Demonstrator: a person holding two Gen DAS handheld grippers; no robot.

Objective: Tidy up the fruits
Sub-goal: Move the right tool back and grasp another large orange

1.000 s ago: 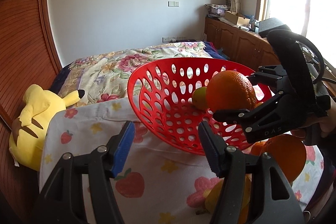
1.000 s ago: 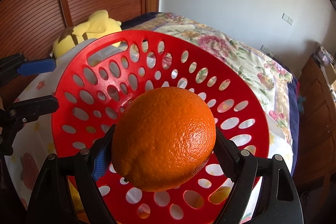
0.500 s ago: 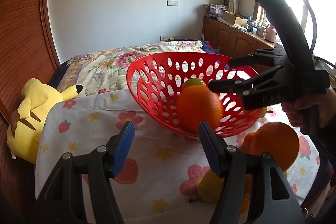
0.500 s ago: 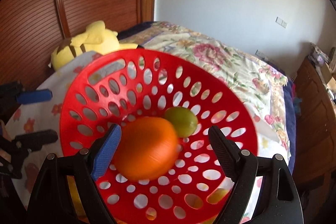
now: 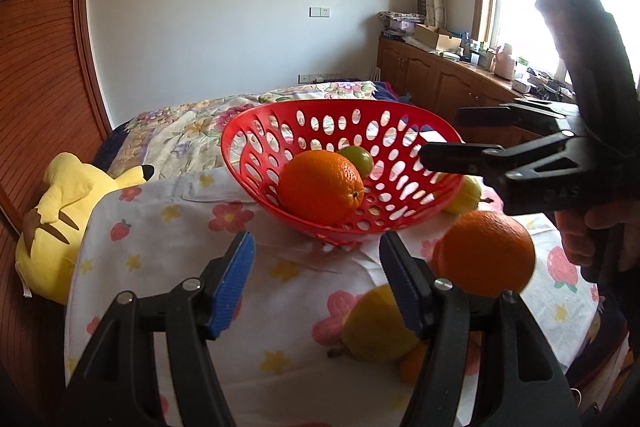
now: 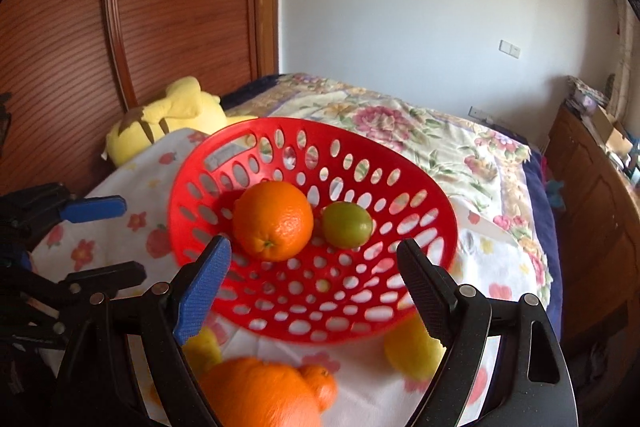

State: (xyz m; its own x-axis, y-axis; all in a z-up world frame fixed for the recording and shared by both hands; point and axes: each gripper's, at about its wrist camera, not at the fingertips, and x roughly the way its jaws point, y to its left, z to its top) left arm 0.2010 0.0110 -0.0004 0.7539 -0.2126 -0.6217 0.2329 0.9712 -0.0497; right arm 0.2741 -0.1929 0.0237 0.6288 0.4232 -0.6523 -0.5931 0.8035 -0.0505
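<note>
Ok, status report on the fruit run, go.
Right gripper open, empty. Left gripper empty, jaws opening. Orange and green fruit in red basket. Big orange, yellow fruits on the cloth. Nothing blocking.

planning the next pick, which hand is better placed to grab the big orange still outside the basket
Left, likely: the left tongs, empty and opening, sit low beside the orange. The right tongs, also empty, hover over the basket.

Red perforated plastic basket [image 6: 436,215] w/ glossy orange fruit [image 6: 273,221] & green round fruit [image 6: 347,225]; white cloth [image 5: 168,227], strawberry/flower print; yellow plush toy [image 5: 60,203], brown stripes.
</note>
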